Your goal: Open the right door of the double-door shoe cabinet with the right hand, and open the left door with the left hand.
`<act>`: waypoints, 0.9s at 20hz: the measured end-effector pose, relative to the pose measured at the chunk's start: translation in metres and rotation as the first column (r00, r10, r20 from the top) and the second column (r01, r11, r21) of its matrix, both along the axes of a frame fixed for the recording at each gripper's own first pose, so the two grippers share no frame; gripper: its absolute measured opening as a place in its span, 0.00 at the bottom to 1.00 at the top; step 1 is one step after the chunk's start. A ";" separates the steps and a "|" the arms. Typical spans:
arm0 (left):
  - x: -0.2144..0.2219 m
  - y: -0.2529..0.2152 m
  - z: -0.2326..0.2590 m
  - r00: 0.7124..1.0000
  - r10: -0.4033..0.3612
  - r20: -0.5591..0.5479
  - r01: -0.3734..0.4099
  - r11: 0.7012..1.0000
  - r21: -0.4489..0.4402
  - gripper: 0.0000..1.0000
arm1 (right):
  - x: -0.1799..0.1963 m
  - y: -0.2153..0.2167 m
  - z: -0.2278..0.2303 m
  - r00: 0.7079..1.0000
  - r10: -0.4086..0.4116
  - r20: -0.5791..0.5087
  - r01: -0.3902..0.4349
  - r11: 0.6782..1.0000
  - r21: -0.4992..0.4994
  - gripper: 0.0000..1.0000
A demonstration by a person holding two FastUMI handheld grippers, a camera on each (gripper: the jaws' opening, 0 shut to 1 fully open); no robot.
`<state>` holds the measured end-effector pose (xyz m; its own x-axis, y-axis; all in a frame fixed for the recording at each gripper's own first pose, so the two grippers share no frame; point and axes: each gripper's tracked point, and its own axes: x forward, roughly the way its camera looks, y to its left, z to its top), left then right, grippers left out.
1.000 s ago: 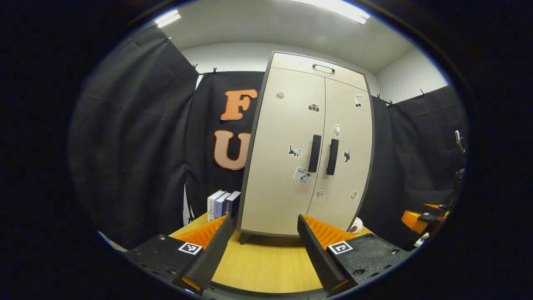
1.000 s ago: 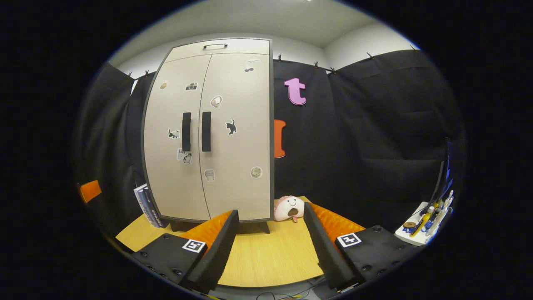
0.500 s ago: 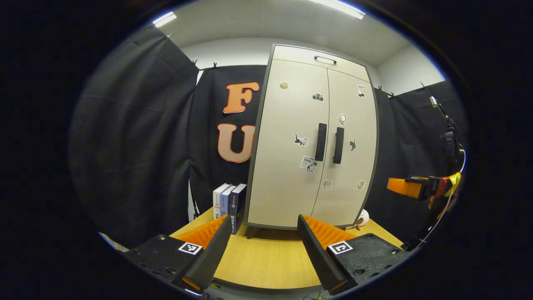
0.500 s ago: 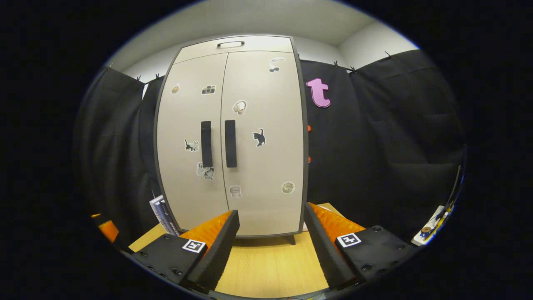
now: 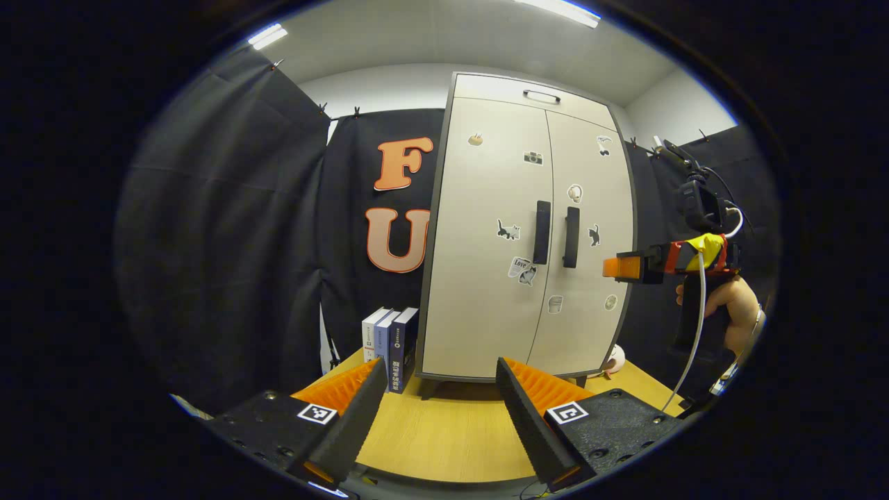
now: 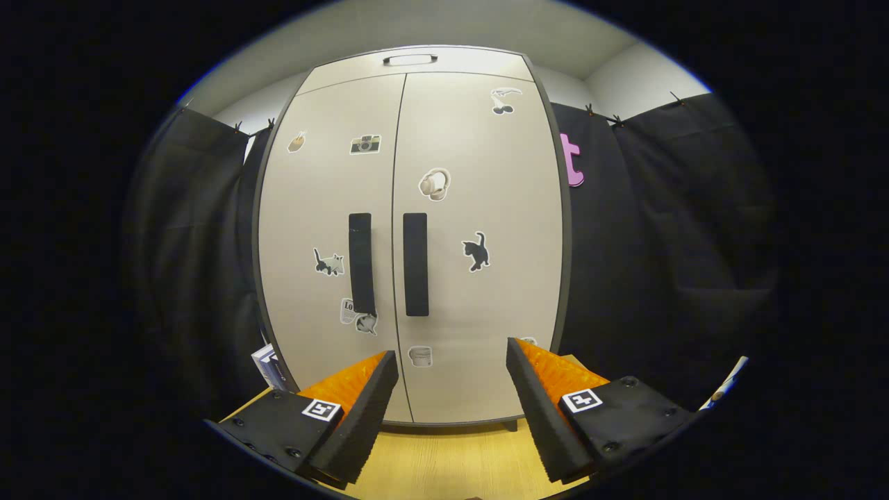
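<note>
Shoe cabinet (image 5: pixel 486 243), beige w/ dark frame, double-door, stands upright on the light wood table (image 5: pixel 444 437) in left gripper view; both doors shut. Left door (image 5: pixel 479 264) & right door (image 5: pixel 590 229) each carry a black vertical bar handle, left handle (image 5: pixel 542 232) just beside right handle (image 5: pixel 571 237) at the centre seam. Small stickers on both doors. Three upright books (image 5: pixel 389 340) stand just left of the cabinet, close to its side. Left tongs (image 5: pixel 441 417) at bottom, wide apart, holding nothing, well short of the cabinet. Right tongs (image 5: pixel 620 268) seen farther off at the right, held by a hand (image 5: pixel 726 305), tip in front of the right door's outer edge; can't tell their gap from here.

Right gripper view: cabinet (image 6: pixel 479 173) fills centre, doors (image 6: pixel 326 208) shut, handles (image 6: pixel 415 264) straight ahead above the tongs. Right tongs (image 6: pixel 451 410) wide apart, empty, apart from the handles. Table (image 6: pixel 451 465) edge below; books' corner (image 6: pixel 267 361) at lower left.
</note>
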<state>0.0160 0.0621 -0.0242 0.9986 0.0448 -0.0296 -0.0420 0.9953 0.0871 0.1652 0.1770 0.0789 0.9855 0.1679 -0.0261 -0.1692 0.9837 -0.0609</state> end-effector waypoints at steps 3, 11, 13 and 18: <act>0.005 0.003 -0.008 1.000 0.009 -0.018 -0.009 1.000 -0.012 0.95 | 0.024 0.014 0.012 1.000 0.007 0.004 -0.007 1.000 0.005 1.00; 0.023 0.008 -0.022 0.999 0.016 -0.047 -0.017 1.000 -0.026 0.95 | 0.082 0.046 0.043 0.998 0.014 0.055 -0.011 0.999 -0.041 1.00; 0.028 0.010 -0.025 0.999 0.015 -0.052 -0.016 0.999 -0.030 0.95 | 0.096 0.048 0.046 0.998 0.000 0.060 0.002 0.999 -0.045 1.00; 0.042 0.014 -0.026 0.998 0.021 -0.053 -0.023 0.999 -0.034 0.95 | 0.119 0.049 0.046 0.999 -0.006 0.036 0.007 1.000 -0.016 0.84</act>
